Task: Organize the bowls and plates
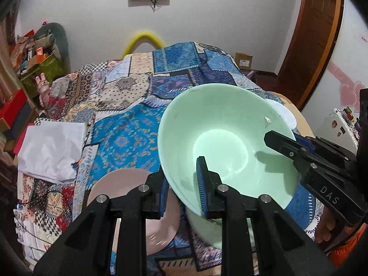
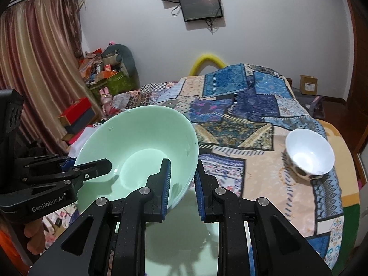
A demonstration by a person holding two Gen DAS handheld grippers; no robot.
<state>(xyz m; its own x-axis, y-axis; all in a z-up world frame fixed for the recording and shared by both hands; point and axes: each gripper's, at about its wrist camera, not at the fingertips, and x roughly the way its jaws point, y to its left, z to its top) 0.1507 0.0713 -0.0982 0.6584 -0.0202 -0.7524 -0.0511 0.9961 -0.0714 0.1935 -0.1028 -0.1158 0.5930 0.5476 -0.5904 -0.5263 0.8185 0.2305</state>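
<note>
A: Why are 2 grippers on 1 bowl?

B: The green bowl (image 1: 220, 135) is wide and smooth, so I would guess 1 pinch alone would let it swing. The left gripper (image 1: 184, 188) has its blue pads (image 1: 200, 184) clamped narrow on the bowl's near wall, 1 pad inside and 1 outside. The right gripper (image 2: 182, 184) is closed the same way on the opposite rim.

A: Is it resting on anything?

B: No. It hangs tilted in the air above the near edge of the bed, over the patchwork quilt (image 1: 128, 133), with its mouth tipped toward the cameras.

A: Anything in it?

B: It is empty; only shadows of the fingers fall on its floor. Directly beneath sits a 2nd pale green vessel (image 1: 204, 227), mostly hidden, which looks like a likely nesting spot.

A: Other dishes?

B: A pink plate (image 1: 128, 184) lies flat just beside that lower vessel, near the bed's front edge, bare on top. A white bowl (image 2: 309, 154) with a patterned outside stands upright, well apart toward the bed's right edge, also empty. A crumpled white cloth (image 1: 50, 151) lies at the left edge.
</note>
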